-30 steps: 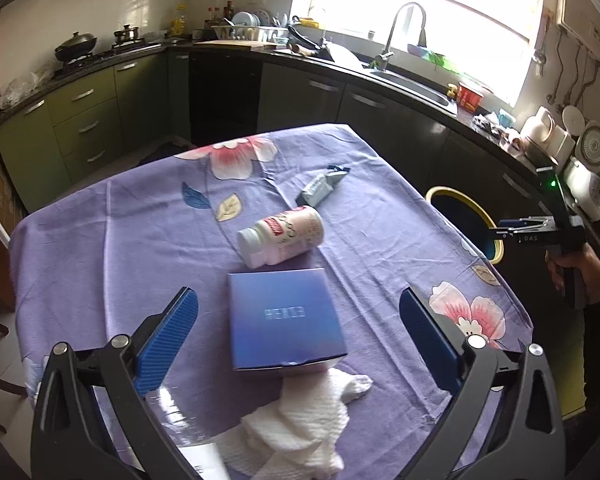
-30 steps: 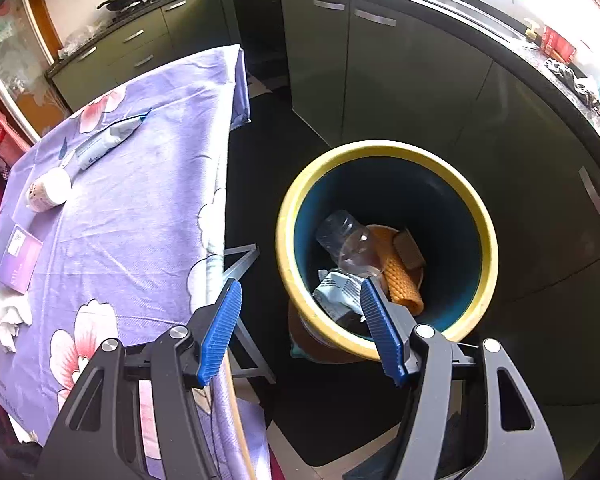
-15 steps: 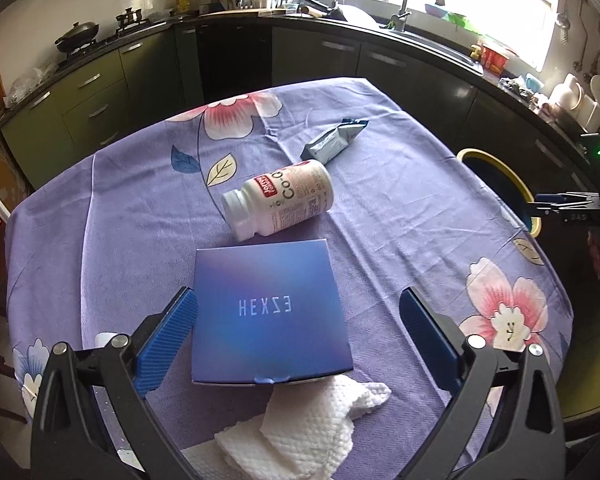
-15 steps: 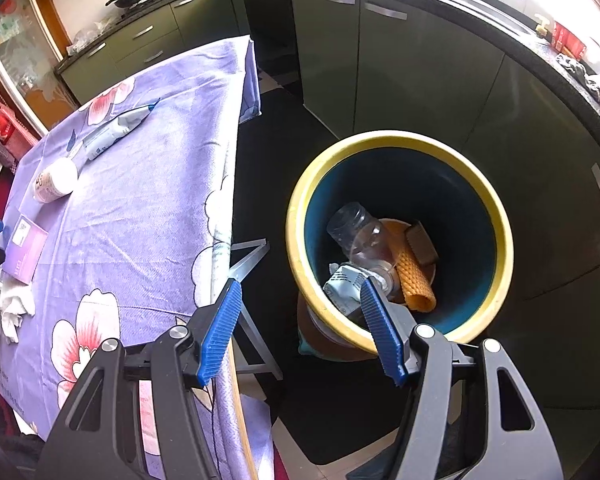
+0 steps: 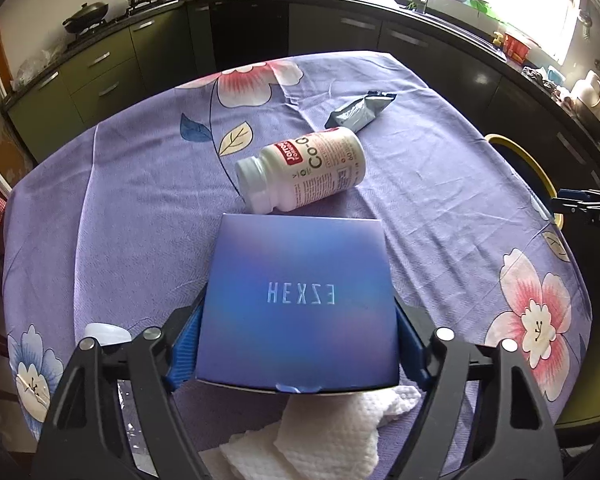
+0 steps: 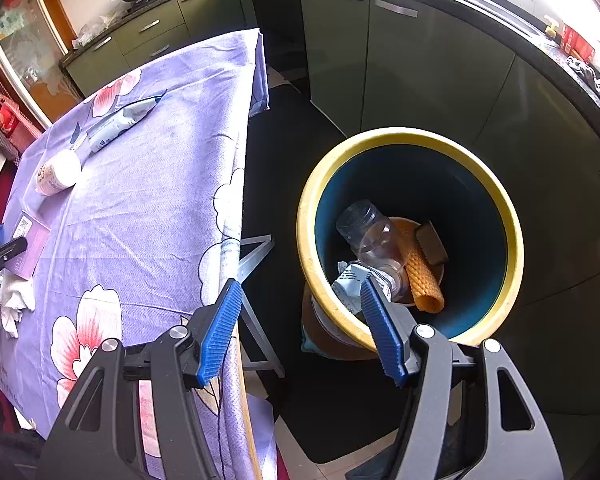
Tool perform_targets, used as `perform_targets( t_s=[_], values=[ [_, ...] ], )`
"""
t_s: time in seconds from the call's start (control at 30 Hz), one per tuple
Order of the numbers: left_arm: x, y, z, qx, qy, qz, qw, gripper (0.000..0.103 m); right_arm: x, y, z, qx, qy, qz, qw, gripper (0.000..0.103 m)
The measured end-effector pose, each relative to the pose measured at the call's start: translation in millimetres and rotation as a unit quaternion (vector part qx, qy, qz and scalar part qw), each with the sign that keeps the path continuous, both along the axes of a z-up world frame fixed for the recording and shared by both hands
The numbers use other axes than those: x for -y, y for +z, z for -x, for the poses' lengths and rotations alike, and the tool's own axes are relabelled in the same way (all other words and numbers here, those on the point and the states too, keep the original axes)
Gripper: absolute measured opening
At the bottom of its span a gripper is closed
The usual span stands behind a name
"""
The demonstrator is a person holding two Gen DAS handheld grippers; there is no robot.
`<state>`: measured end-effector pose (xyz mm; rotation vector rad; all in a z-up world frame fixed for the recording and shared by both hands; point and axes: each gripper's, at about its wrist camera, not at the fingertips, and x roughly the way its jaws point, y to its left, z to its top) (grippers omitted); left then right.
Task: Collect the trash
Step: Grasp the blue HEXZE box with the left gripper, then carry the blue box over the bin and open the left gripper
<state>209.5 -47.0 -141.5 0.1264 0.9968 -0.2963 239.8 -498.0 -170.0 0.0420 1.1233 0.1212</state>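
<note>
My left gripper [image 5: 298, 340] is shut on a blue box marked HEXSE [image 5: 298, 300], its pads pressed on the box's two sides. The box also shows in the right wrist view [image 6: 28, 240]. Beyond it a white pill bottle [image 5: 304, 174] lies on its side, and a grey wrapper [image 5: 360, 110] lies farther back. A crumpled white paper towel [image 5: 332, 436] lies under the box's near edge. My right gripper [image 6: 300, 320] is open and empty, hovering beside the table edge near a yellow-rimmed trash bin [image 6: 512, 248] that holds several pieces of trash.
The table wears a purple flowered cloth [image 5: 120, 220]. The bin's rim [image 5: 528, 160] shows past the table's right edge. Dark kitchen cabinets [image 6: 420, 60] curve around behind. A metal frame leg [image 6: 256, 252] stands between table and bin.
My left gripper moved forward over the blue box and closed on its sides. My right gripper drifted slightly, staying open beside the bin.
</note>
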Motion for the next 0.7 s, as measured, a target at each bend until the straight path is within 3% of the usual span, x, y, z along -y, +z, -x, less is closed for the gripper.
perform_targets(
  t_s=[0.27,0.5,0.7],
  values=[
    [3,4,4,0.009,-0.014,0.001,0.9999,0.073,0,-1,1,0.001,0.001,-0.004,1.000,0.062],
    [16,48,11,0.045,-0.041,0.014,0.9980,0.073,11,9,7,0.014,-0.008,0.000,1.000,0.062],
    [69,82,12,0.059,-0.105,0.021,0.9925,0.073,42,17,20,0.038,-0.031,-0.002,0.999,0.062]
  ],
)
